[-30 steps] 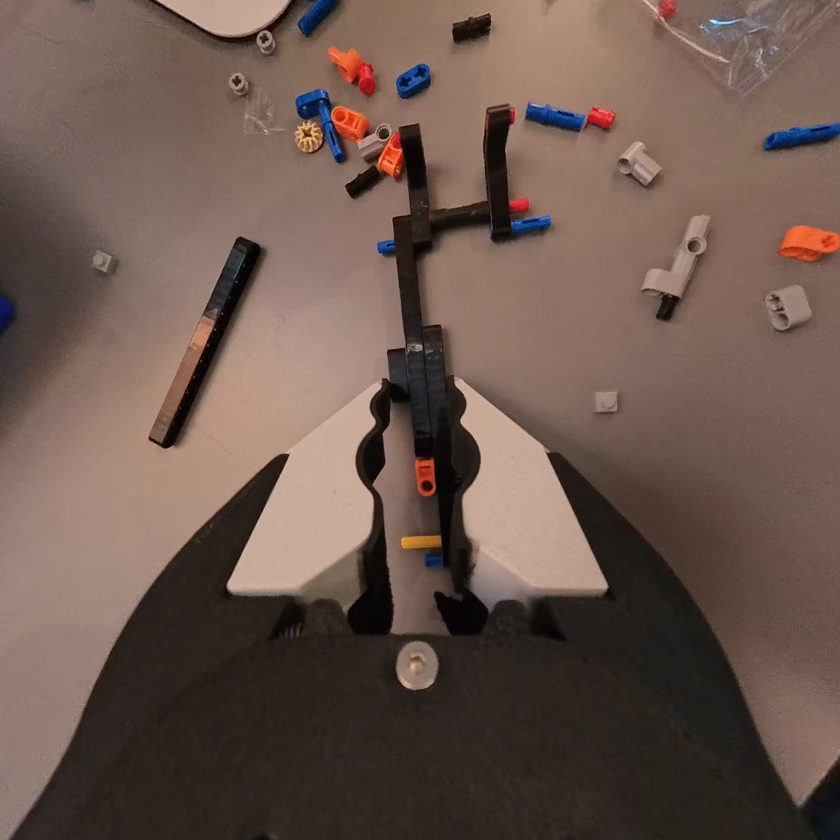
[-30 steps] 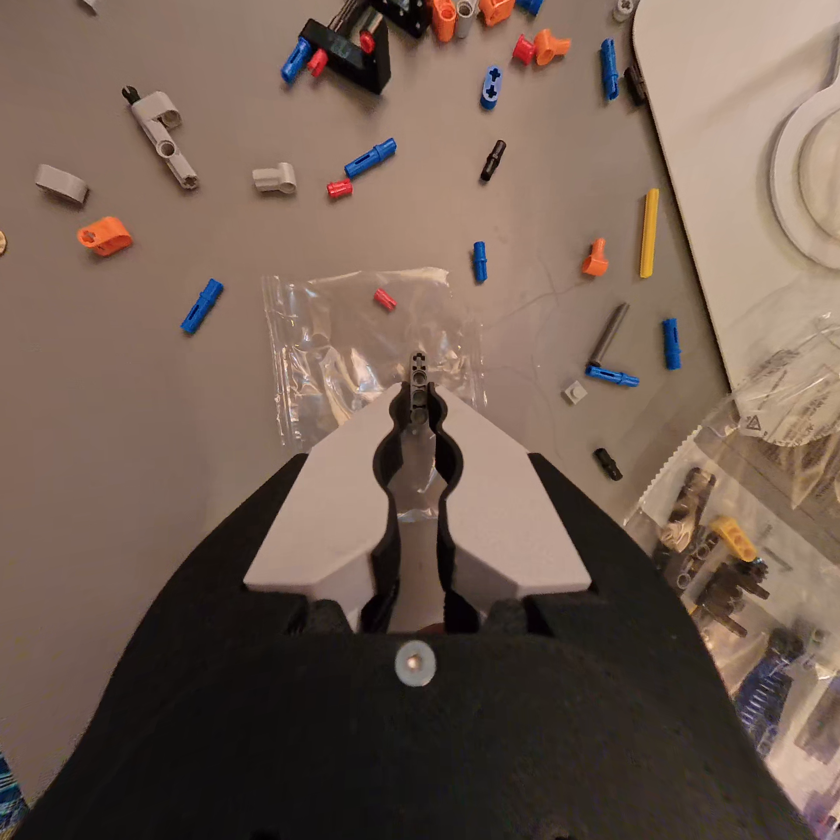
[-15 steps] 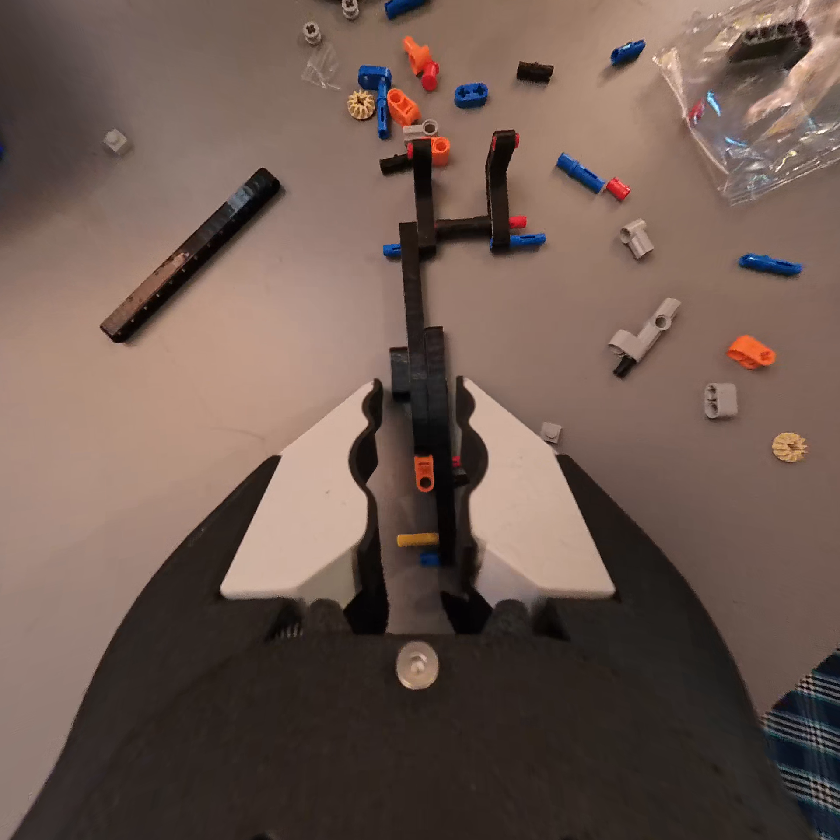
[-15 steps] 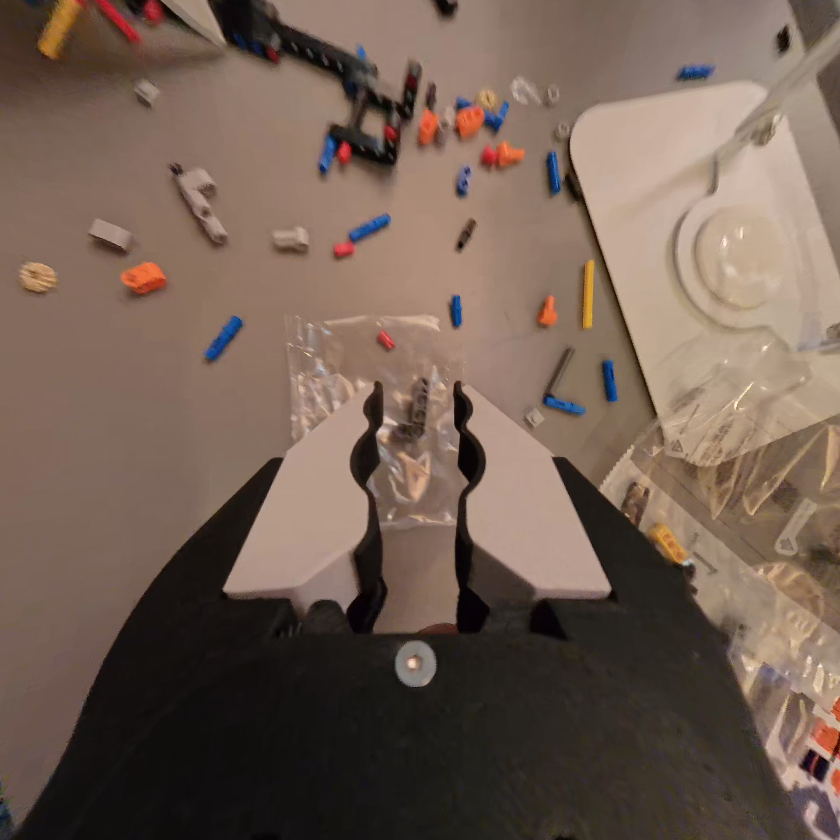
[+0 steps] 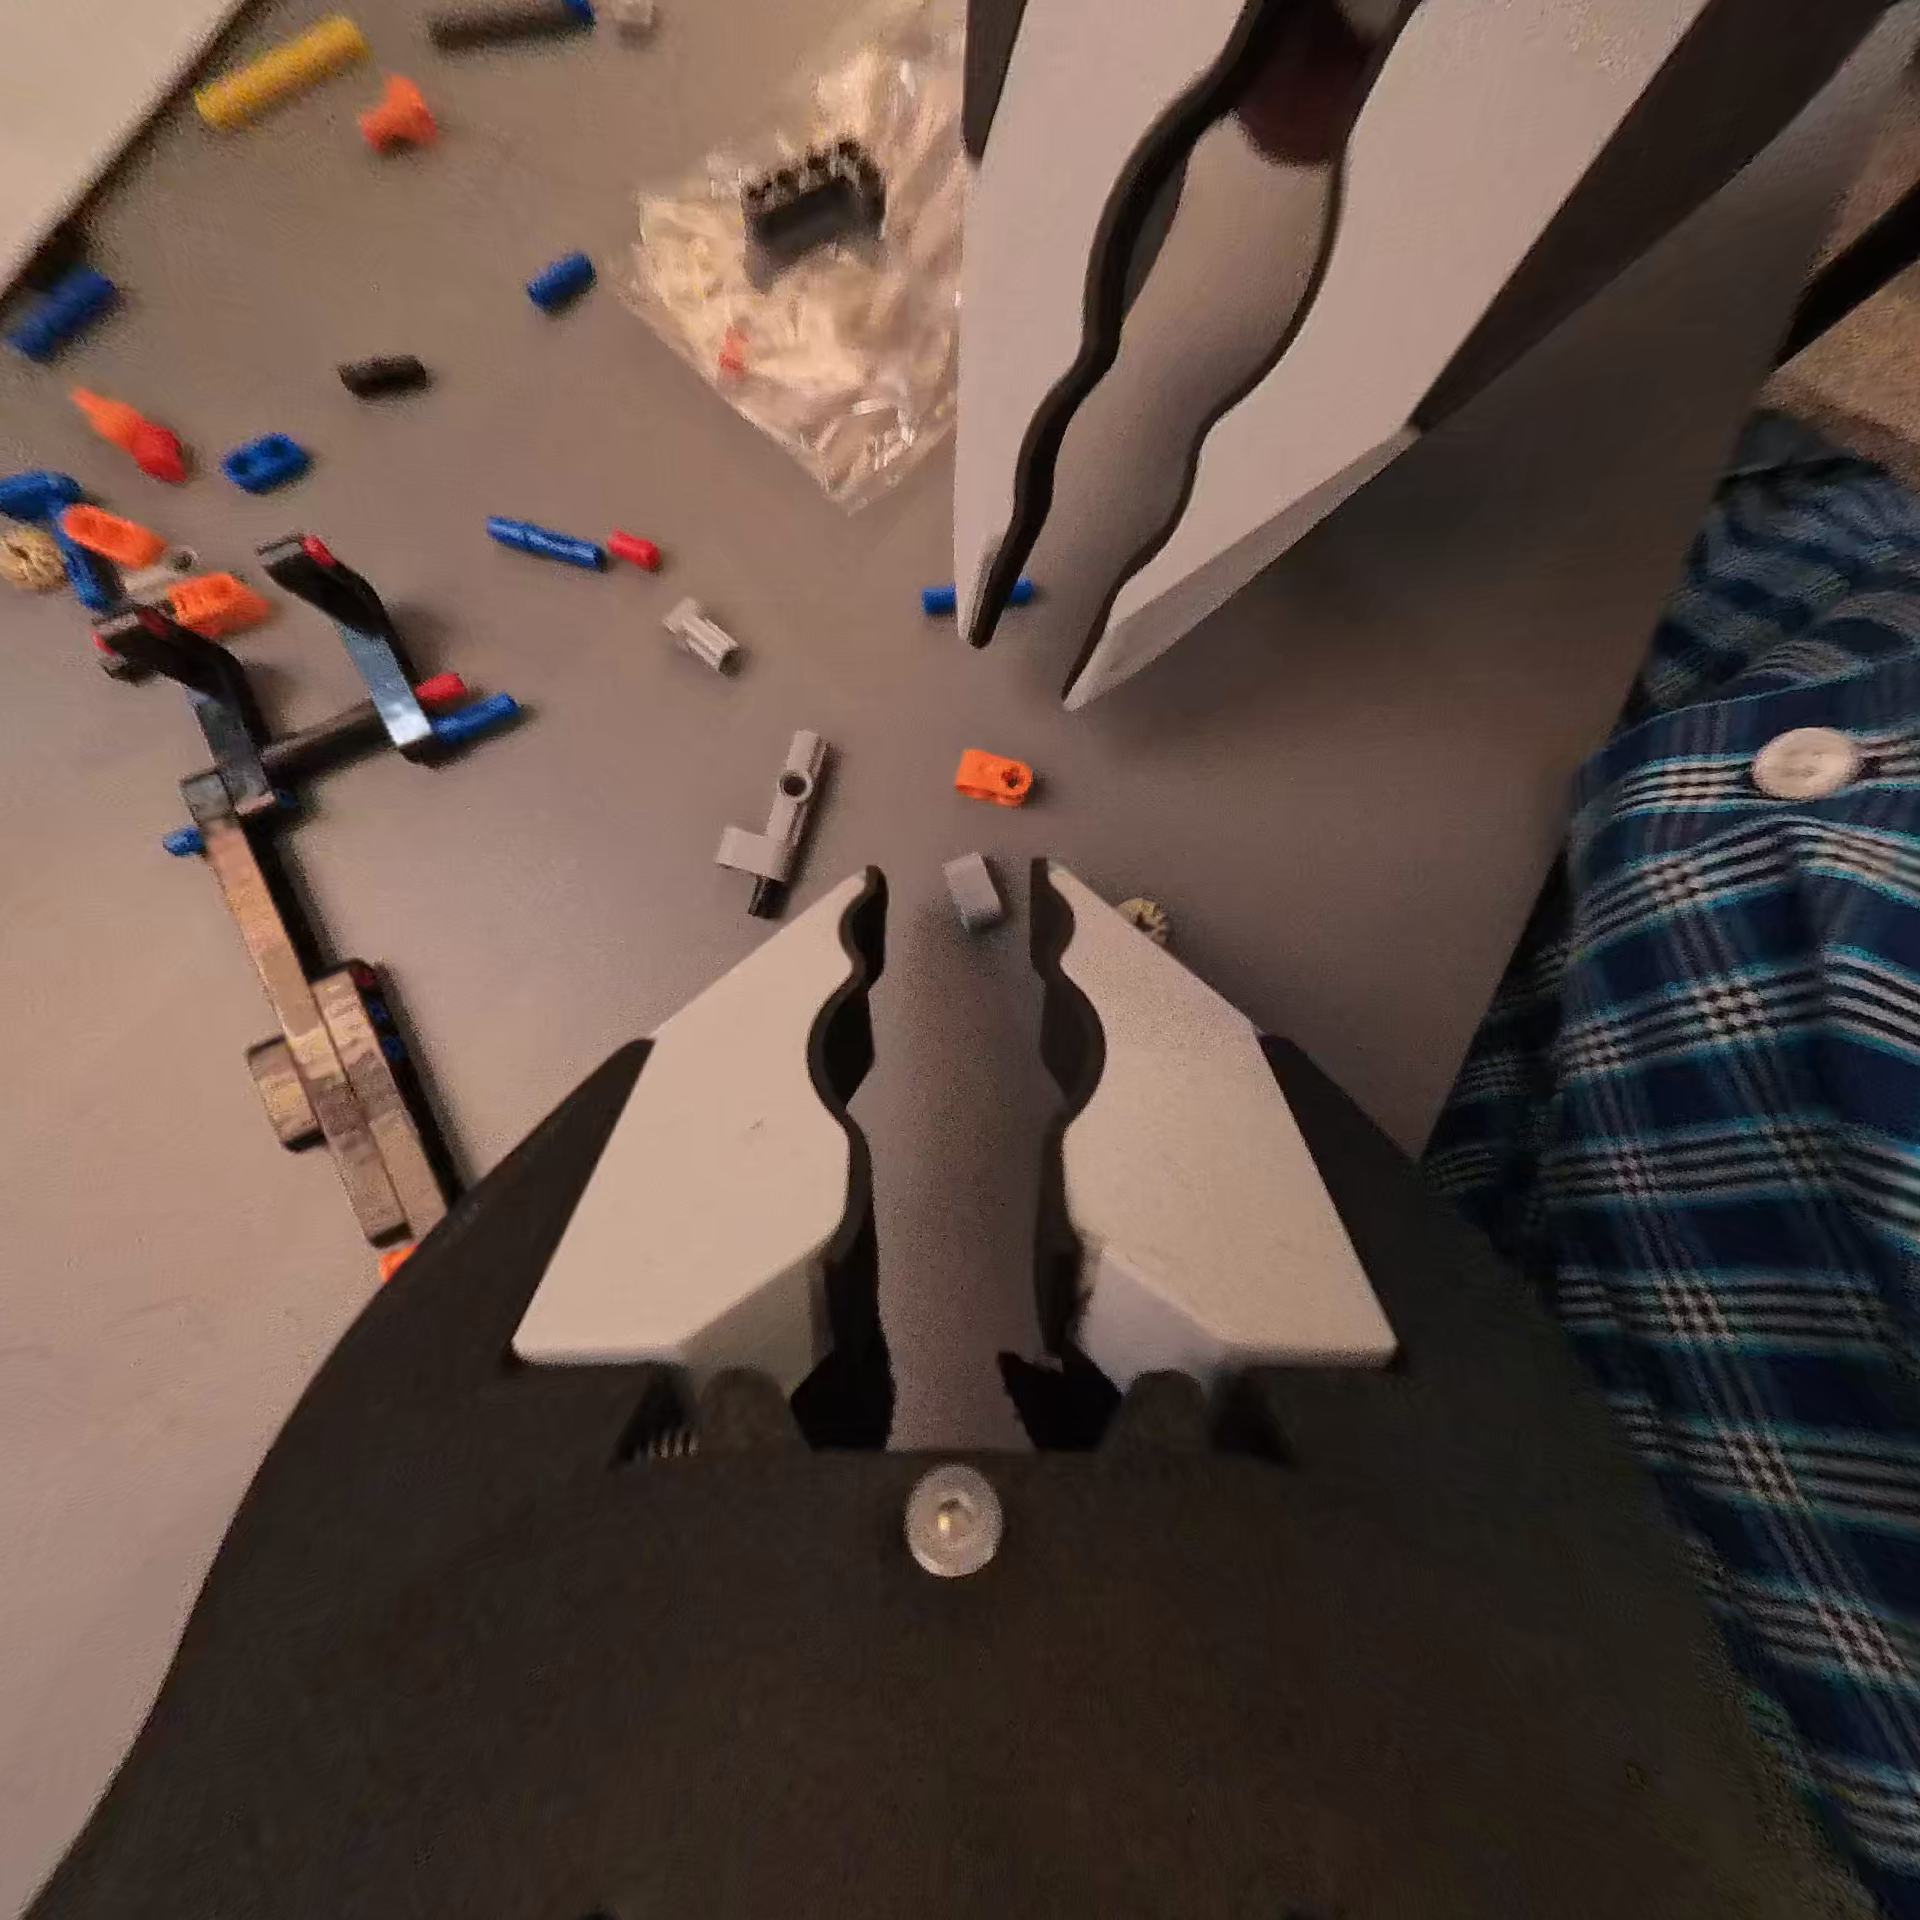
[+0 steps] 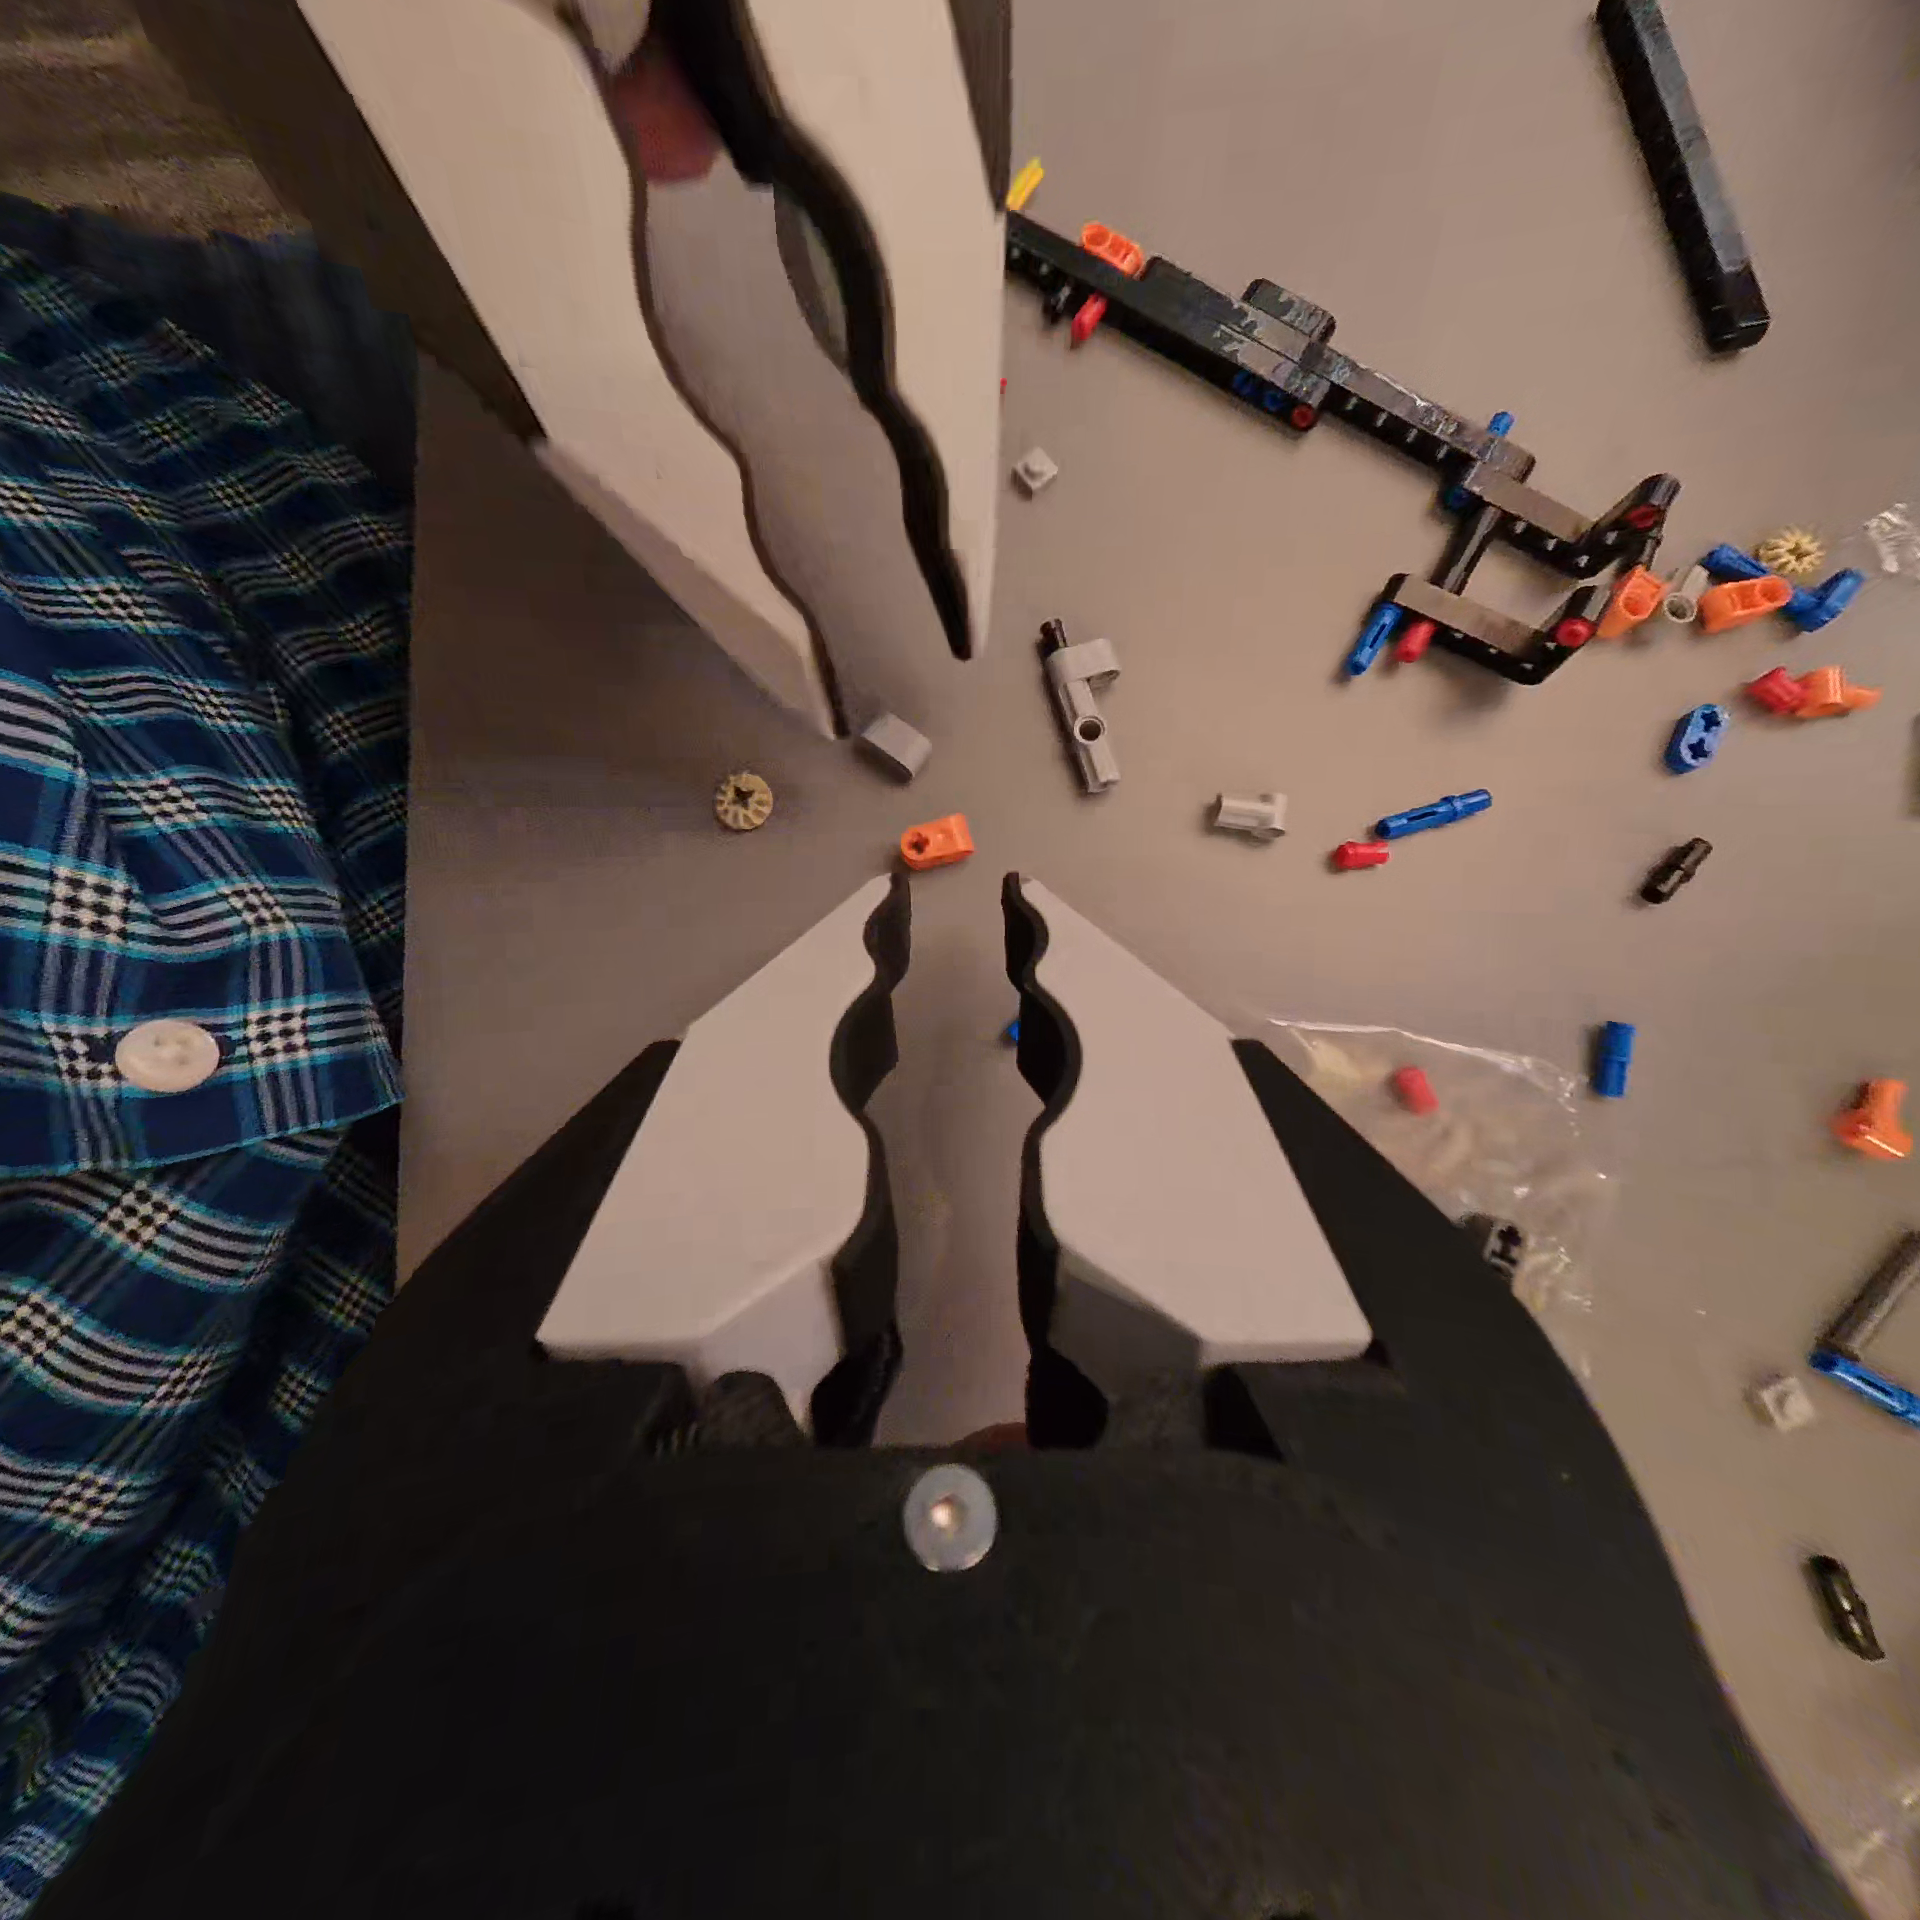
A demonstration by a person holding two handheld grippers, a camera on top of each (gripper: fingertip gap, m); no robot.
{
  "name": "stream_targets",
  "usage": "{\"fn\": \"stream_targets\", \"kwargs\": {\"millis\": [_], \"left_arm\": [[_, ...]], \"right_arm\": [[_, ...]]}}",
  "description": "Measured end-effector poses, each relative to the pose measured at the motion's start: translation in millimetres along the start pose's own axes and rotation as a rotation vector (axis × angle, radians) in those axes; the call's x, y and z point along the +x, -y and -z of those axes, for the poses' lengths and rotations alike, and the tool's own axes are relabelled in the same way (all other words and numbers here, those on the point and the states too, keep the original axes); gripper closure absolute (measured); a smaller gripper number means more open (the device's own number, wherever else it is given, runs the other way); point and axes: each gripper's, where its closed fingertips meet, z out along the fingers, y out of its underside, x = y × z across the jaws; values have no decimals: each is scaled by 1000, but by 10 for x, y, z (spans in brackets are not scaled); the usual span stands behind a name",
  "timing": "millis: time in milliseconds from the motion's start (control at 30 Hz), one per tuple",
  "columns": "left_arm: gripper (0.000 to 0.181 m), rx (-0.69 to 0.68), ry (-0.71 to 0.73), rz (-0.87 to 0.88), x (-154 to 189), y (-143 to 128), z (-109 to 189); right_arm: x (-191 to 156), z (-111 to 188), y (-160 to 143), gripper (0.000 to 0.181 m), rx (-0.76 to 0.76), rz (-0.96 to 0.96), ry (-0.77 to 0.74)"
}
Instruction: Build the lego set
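- Left gripper (image 5: 958, 902): jaws parted, nothing held; small grey connector (image 5: 974, 890) lies between its tips near the table's (image 5: 1299, 810) front edge. Advised: centre, descend, close squarely.
- Right gripper (image 6: 954, 881): jaws parted, empty, tips facing the left's; orange connector (image 6: 937, 840) just beyond.
- Black assembly (image 6: 1351, 390) lies farther in, untouched.

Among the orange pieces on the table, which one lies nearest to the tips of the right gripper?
The lone orange connector just ahead of the right gripper, between the two grippers. The other orange pieces lie much farther off, most beside the black assembly.
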Motion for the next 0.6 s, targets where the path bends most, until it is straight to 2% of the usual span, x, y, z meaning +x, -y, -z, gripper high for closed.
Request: {"fn": "stream_targets", "kwargs": {"millis": [133, 200, 333, 433, 600], "left_arm": [[160, -64, 8, 11, 32, -121, -121], [173, -63, 11, 28, 20, -117, -127], [177, -33, -11, 104, 28, -89, -130], [176, 89, -82, 252, 27, 75, -62], [176, 308, -284, 510, 43, 375, 93]], "right_arm": [[-13, 34, -8, 166, 11, -10, -3], [-13, 43, -17, 166, 15, -13, -4], [2, 60, 5, 164, 35, -17, -20], [4, 81, 79, 158, 69, -13, -43], [42, 145, 266, 155, 149, 83, -161]]}}
